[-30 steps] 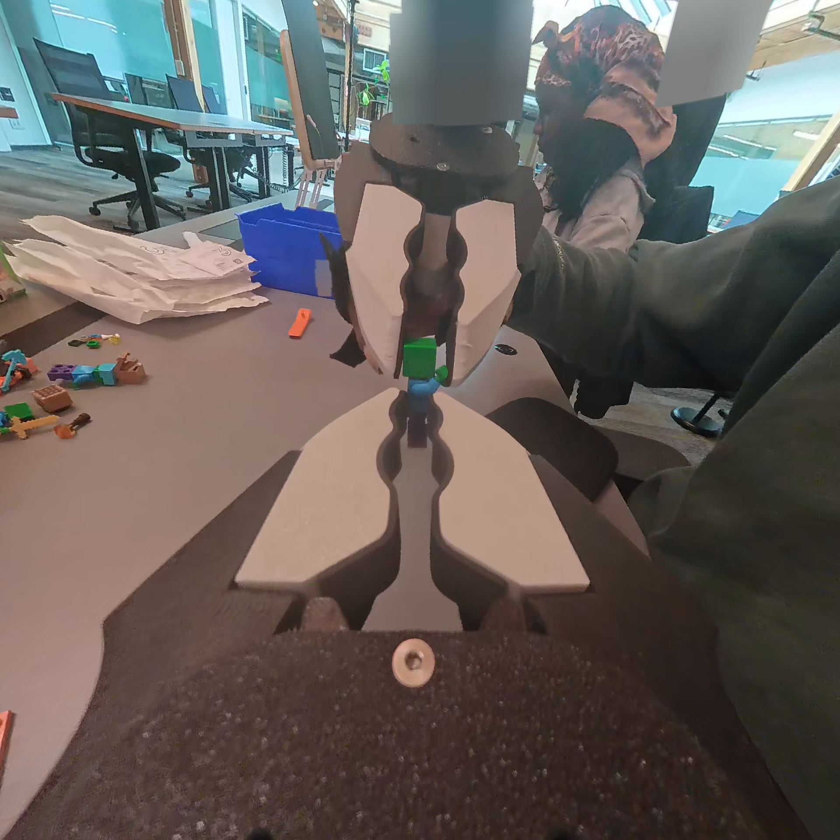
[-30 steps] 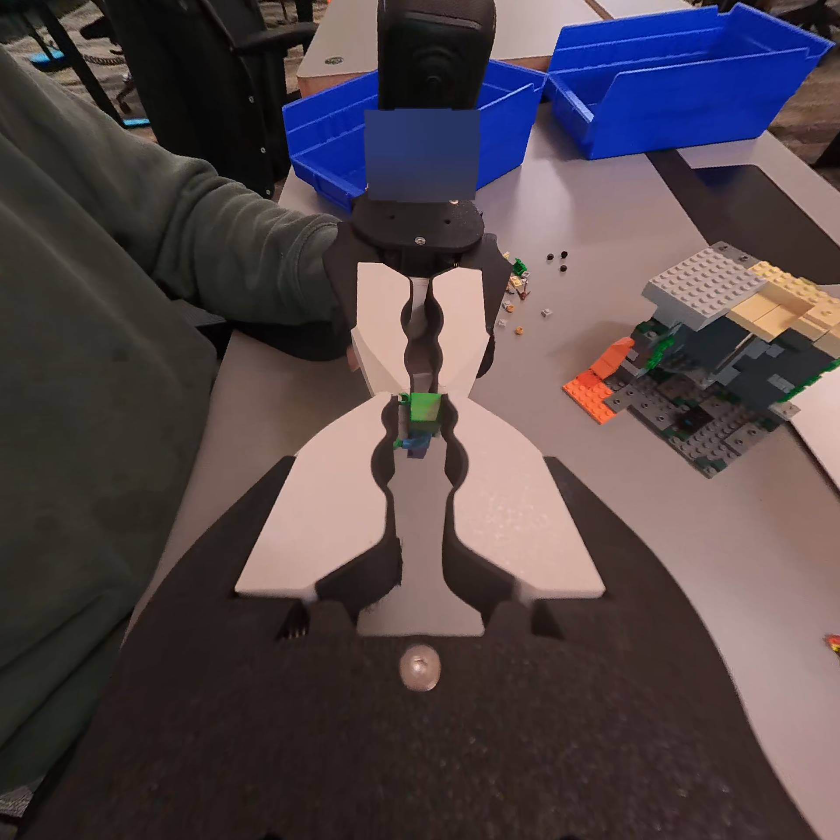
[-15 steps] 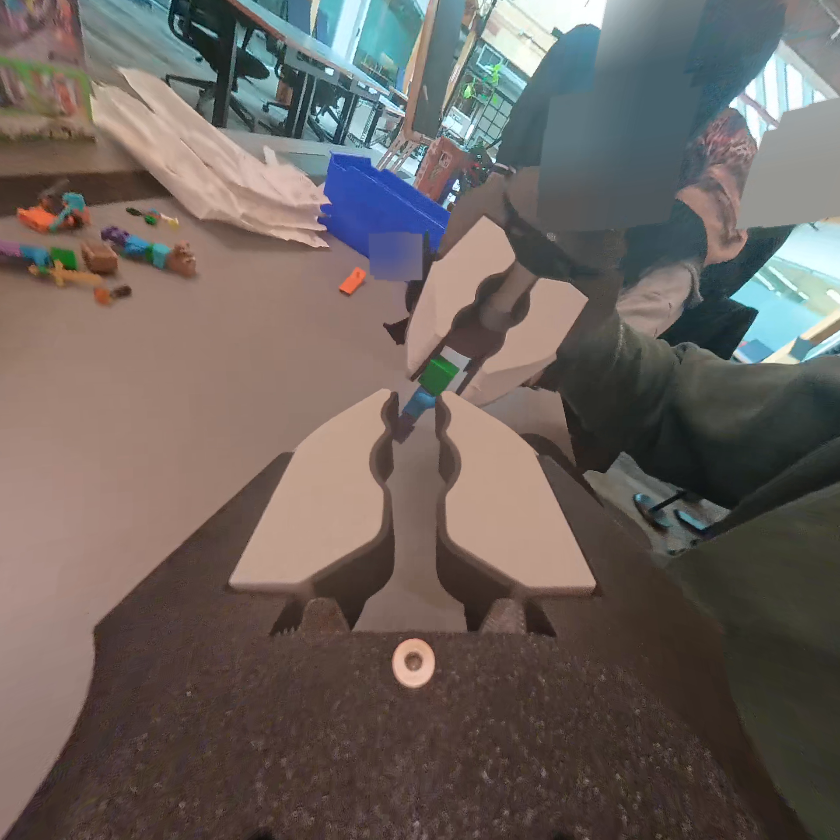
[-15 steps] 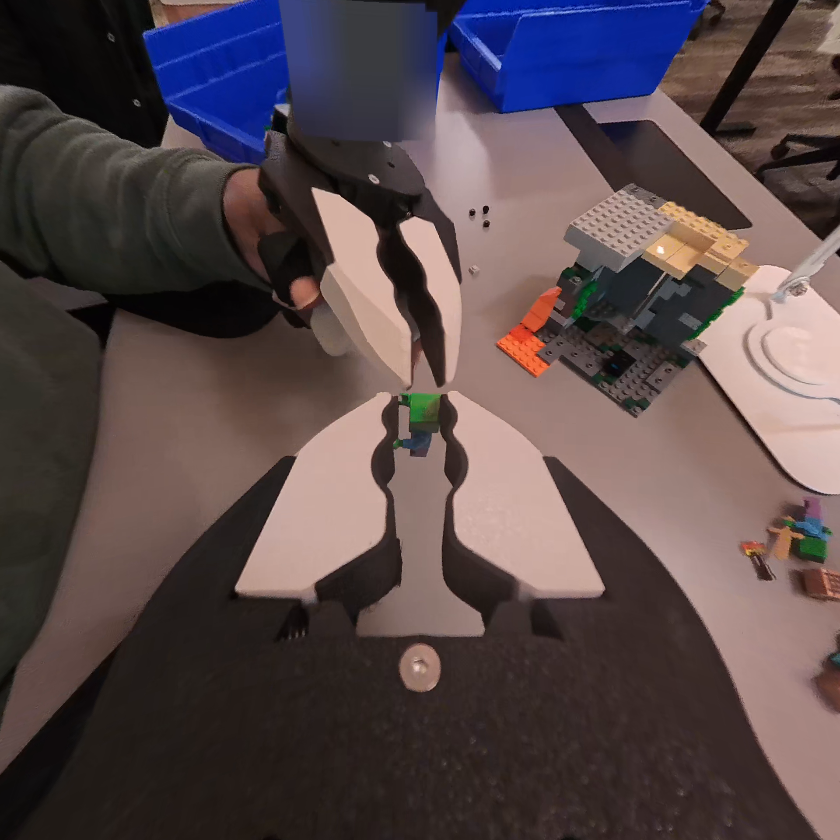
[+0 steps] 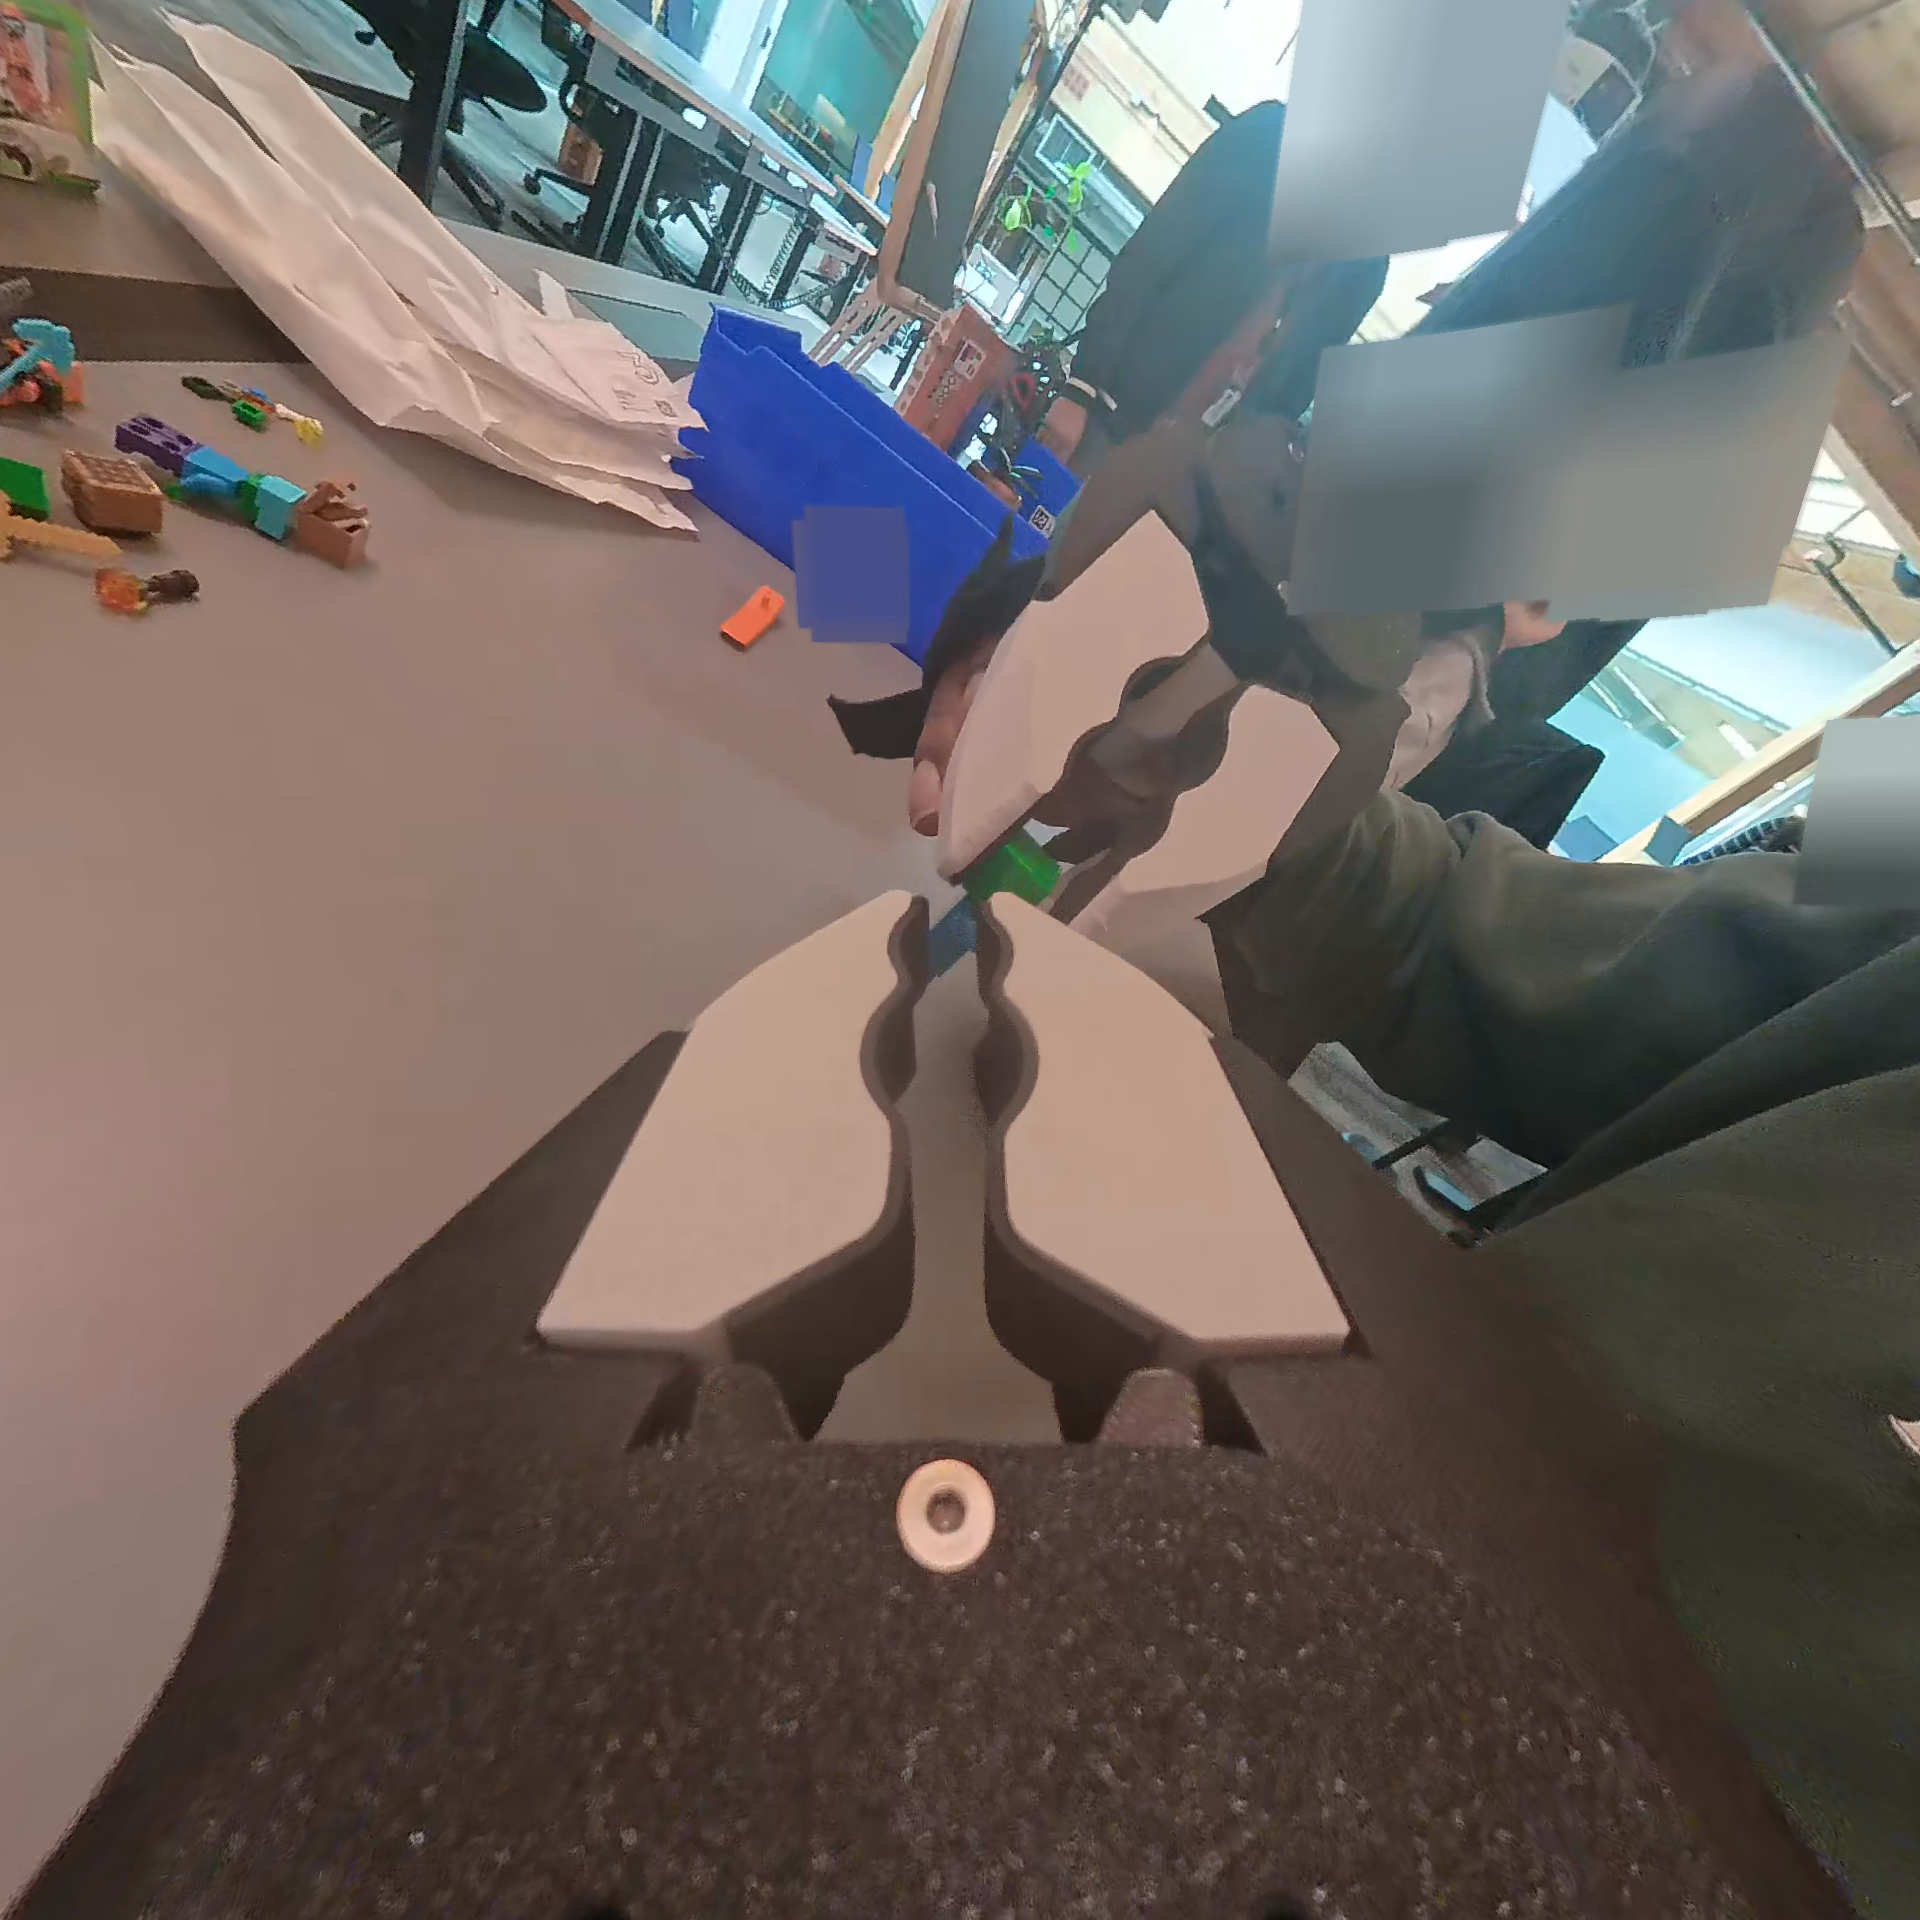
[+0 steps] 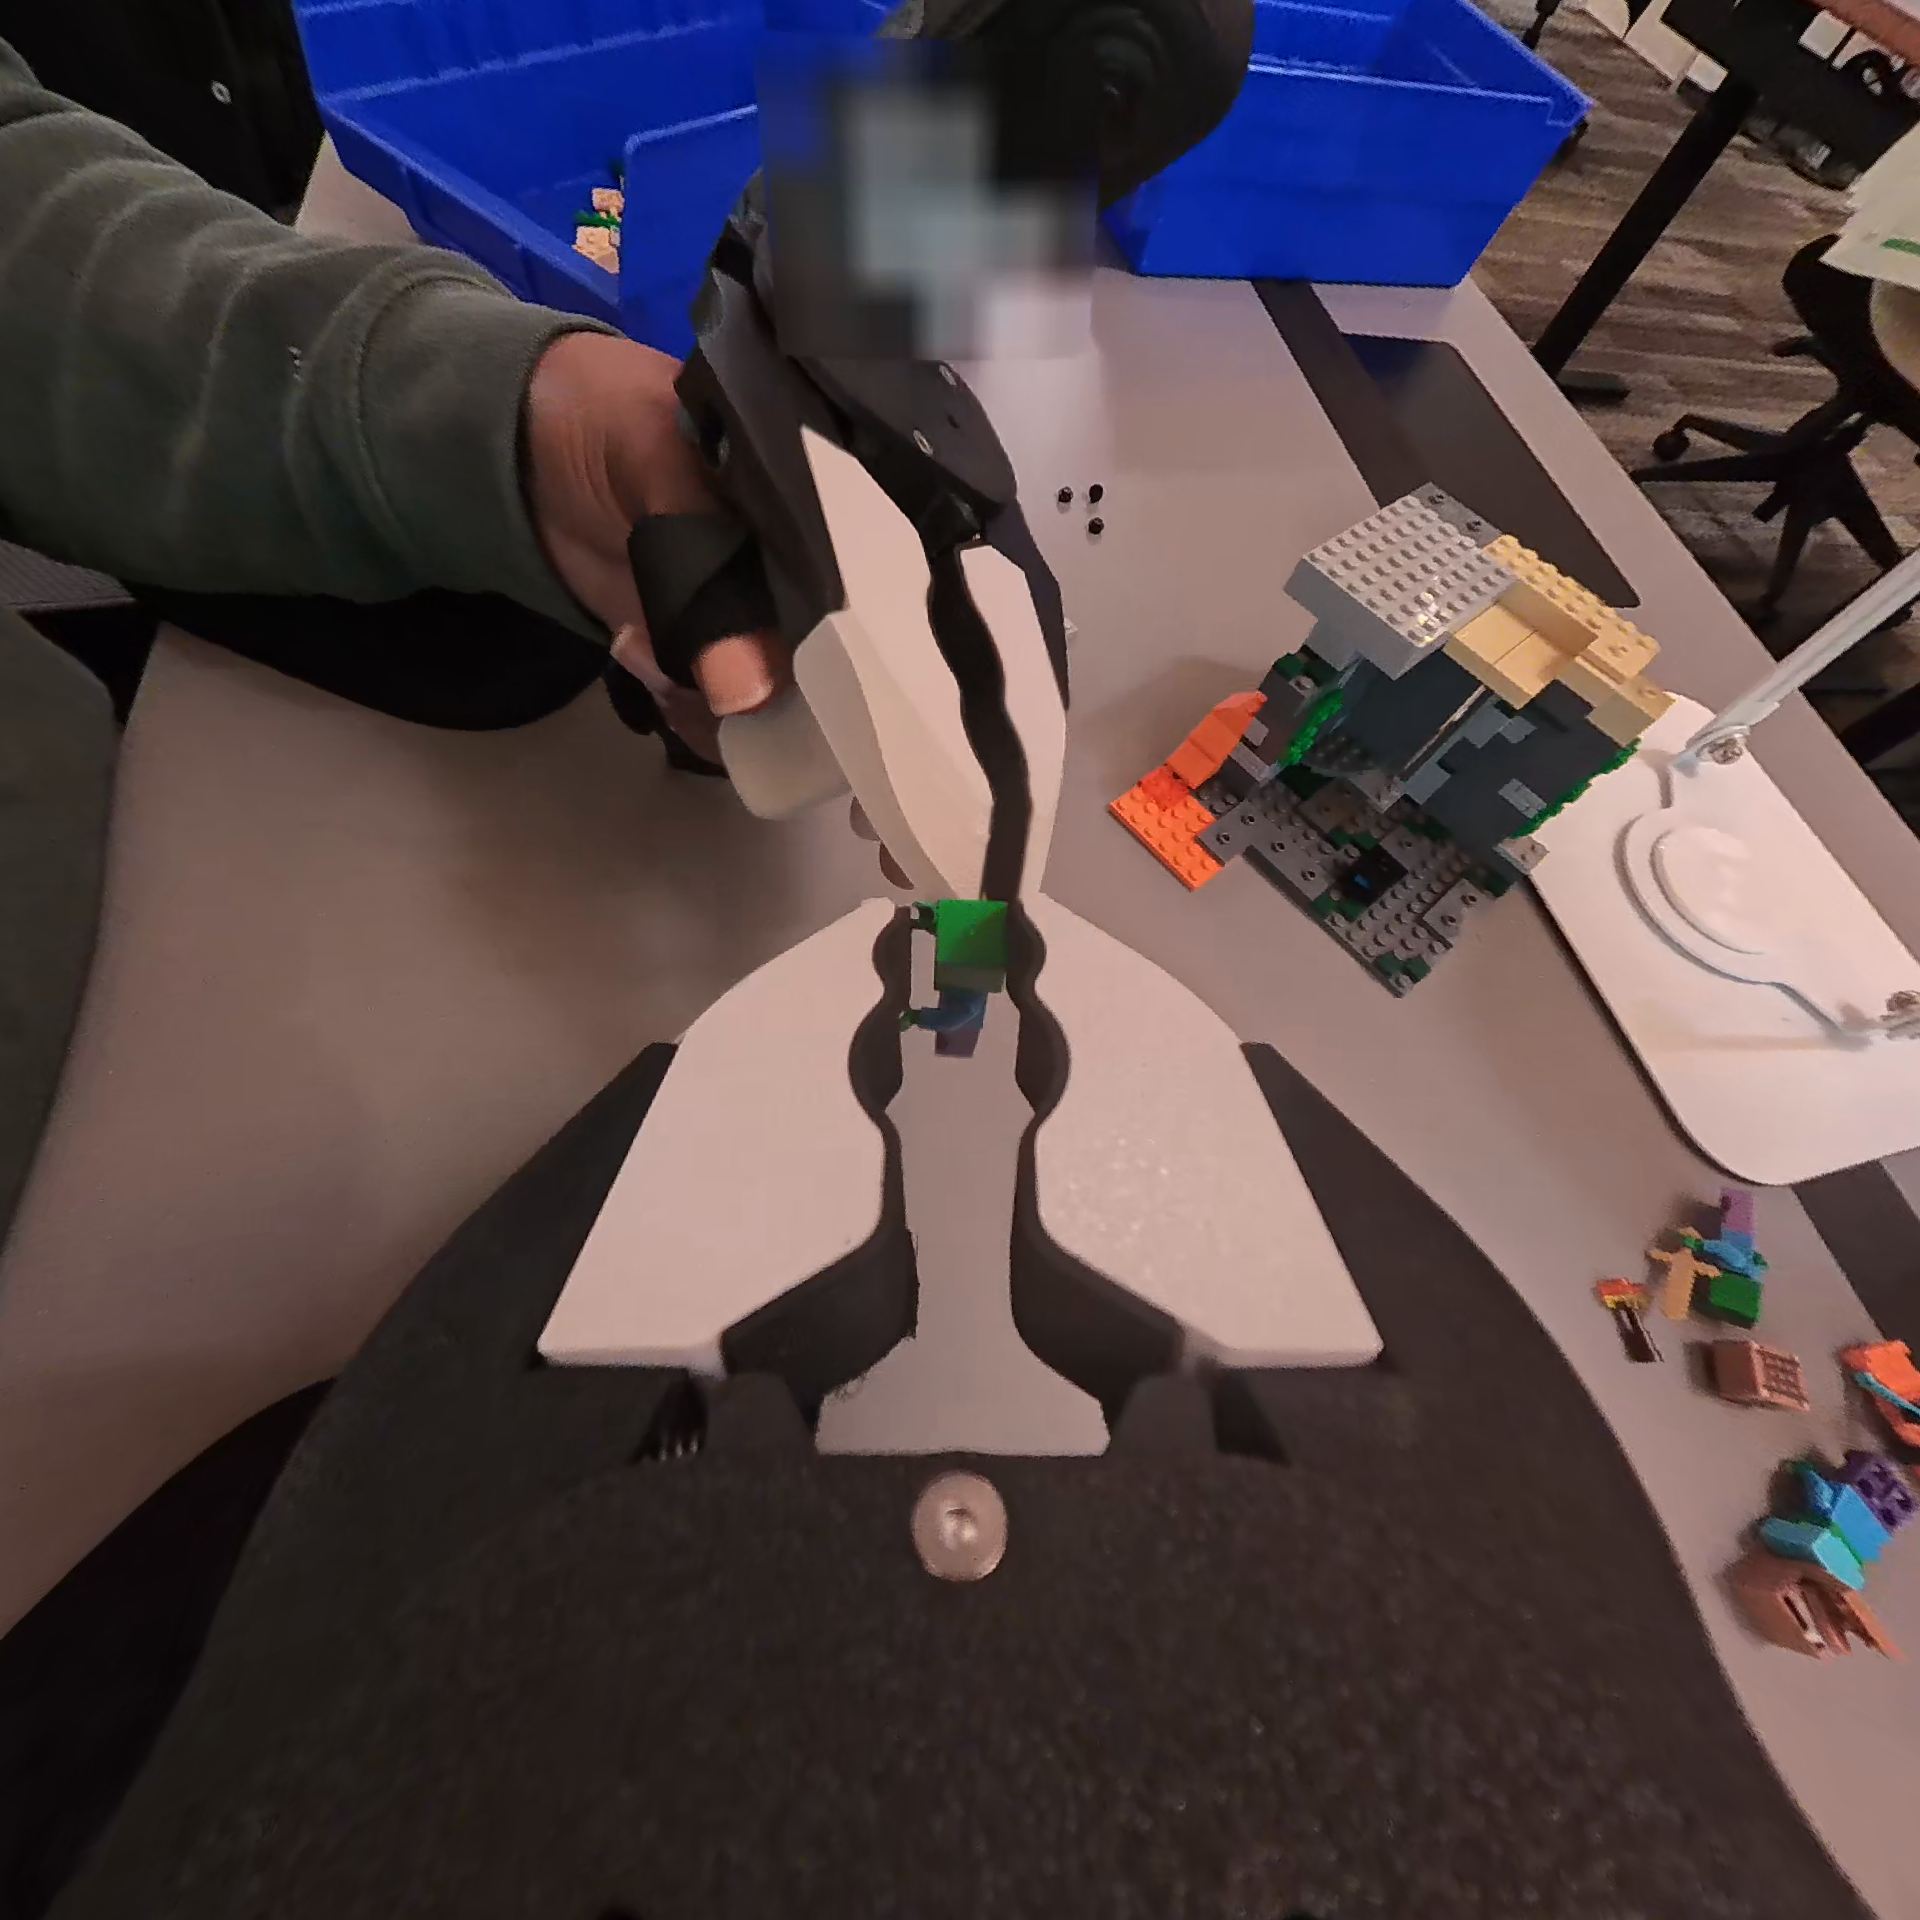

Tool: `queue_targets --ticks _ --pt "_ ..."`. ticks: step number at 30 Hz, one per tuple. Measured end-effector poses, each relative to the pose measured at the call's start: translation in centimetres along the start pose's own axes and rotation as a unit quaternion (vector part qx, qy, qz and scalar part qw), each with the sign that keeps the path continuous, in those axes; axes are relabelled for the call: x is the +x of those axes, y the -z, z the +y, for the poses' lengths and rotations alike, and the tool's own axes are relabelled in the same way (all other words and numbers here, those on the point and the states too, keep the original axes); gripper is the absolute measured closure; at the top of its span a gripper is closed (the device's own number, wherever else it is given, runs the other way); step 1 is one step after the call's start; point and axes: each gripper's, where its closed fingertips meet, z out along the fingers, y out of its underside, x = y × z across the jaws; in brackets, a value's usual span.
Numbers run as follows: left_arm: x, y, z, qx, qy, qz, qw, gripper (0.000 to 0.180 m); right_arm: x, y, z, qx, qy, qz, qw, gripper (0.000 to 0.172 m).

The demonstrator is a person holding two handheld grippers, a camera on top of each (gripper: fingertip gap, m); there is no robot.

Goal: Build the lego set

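The right gripper [image 6: 961, 935] pinches a small brick figure [image 6: 966, 971] by its green cube head, both white fingertips pressing against the head's sides; the blue torso and purple legs hang toward the camera between the fingers. The left gripper [image 5: 951, 920] meets it tip to tip, its jaws drawn narrow around the figure's blue body [image 5: 951, 940], which lies slanted between the fingertips. The far fingertip sits against the blue part, but contact on the other side cannot be made out, so whether this gripper truly clamps the figure cannot be told. The figure is thus held in the air above the grey table [image 5: 364, 831], between the two tools.

A hand [image 6: 623, 520] in a dark green sleeve grips the left tool's black handle. To the right stands a brick building [image 6: 1403, 748] with a grey and tan roof and an orange plate at its foot, beside a white flat base [image 6: 1766, 987]. Loose brick pieces [image 6: 1787, 1403] lie nearer the table's edge. Blue bins [image 6: 1351, 156] stand at the back, and white papers [image 5: 416, 312] and an orange piece [image 5: 750, 615] lie on the far side.
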Motion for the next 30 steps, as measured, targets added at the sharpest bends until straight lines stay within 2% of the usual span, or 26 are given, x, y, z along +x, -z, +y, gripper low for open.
queue_targets --ticks 5,8,10,13,17,20,24,30 --pt "0.4 0.0 0.3 -0.015 -0.016 0.006 1.0 0.18 0.2 0.2 0.2 -0.002 -0.002 0.0 1.0 0.155" --pt "0.9 -0.6 1.2 -0.034 -0.006 0.026 0.999 0.174 0.4 0.8 -0.4 0.014 0.0 0.0 1.0 0.155" --pt "0.9 -0.9 1.6 -0.048 -0.016 0.021 0.999 0.174 0.6 0.9 -0.4 0.008 0.015 0.012 1.0 0.155" --pt "0.2 -0.5 1.4 -0.048 -0.029 -0.002 0.998 0.173 1.1 1.3 -0.2 0.004 -0.009 0.006 1.0 0.155" --pt "-1.0 0.0 0.8 -0.04 -0.084 -0.06 0.994 0.175 5.5 1.2 3.4 -0.066 -0.045 -0.007 0.997 0.155" --pt "-1.7 0.2 0.5 -0.036 -0.115 -0.094 0.988 0.175 7.8 -0.1 6.3 -0.08 -0.09 -0.06 0.991 0.155" --pt "-2.6 0.9 0.0 -0.027 -0.157 -0.139 0.977 0.175 8.5 -1.4 8.9 -0.091 -0.093 -0.081 0.988 0.154" --pt "-3.4 1.5 -0.7 -0.012 -0.171 -0.167 0.971 0.175 7.4 -2.2 9.8 -0.094 -0.096 -0.097 0.986 0.149"
